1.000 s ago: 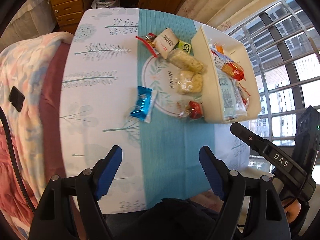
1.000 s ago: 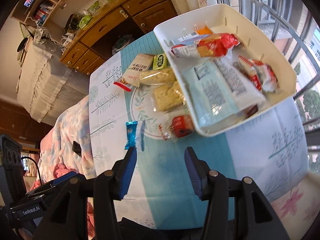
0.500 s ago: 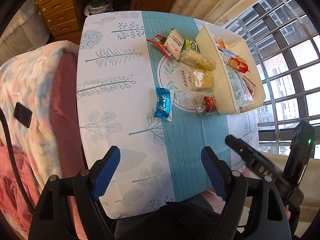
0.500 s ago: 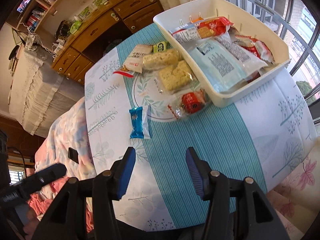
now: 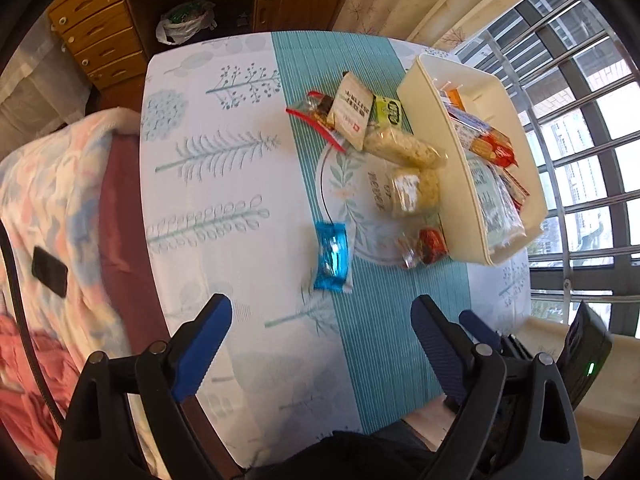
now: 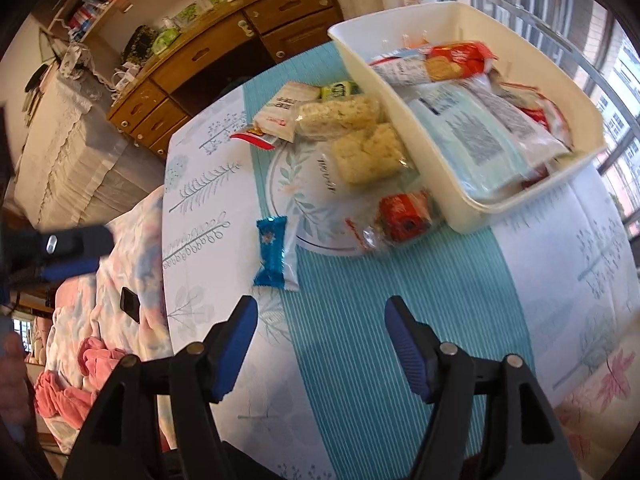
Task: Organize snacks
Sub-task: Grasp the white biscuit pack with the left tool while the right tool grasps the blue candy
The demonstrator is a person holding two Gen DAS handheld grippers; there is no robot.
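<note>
A cream bin [image 5: 424, 92] [image 6: 352, 46] on the table holds several snack packs. Loose beside it lie a blue wrapped snack [image 5: 331, 255] [image 6: 273, 254], a red candy pack [image 5: 430, 242] [image 6: 404, 216], two pale rice-cracker packs [image 5: 412, 192] [image 6: 370, 156], a white sachet [image 5: 352, 114] [image 6: 282, 114] and a green pack [image 5: 387, 110] [image 6: 340, 89]. My left gripper [image 5: 322, 322] hangs above the near table with jaws opening and nothing between them. My right gripper [image 6: 320, 322], jaws also opening and empty, hovers just short of the blue snack.
A bed with a pink-and-blue quilt [image 5: 48, 184] and a black phone [image 5: 50, 266] [image 6: 130, 304] borders the table's left edge. Wooden drawers [image 5: 104, 40] stand beyond the far edge. Window bars [image 5: 580, 128] run along the right. The patterned tablecloth [image 5: 224, 184] lies bare at left.
Both grippers' jaws have spread wider. Both views have shifted, with the snacks and bin now larger in each. The right gripper has come lower, nearer the blue snack.
</note>
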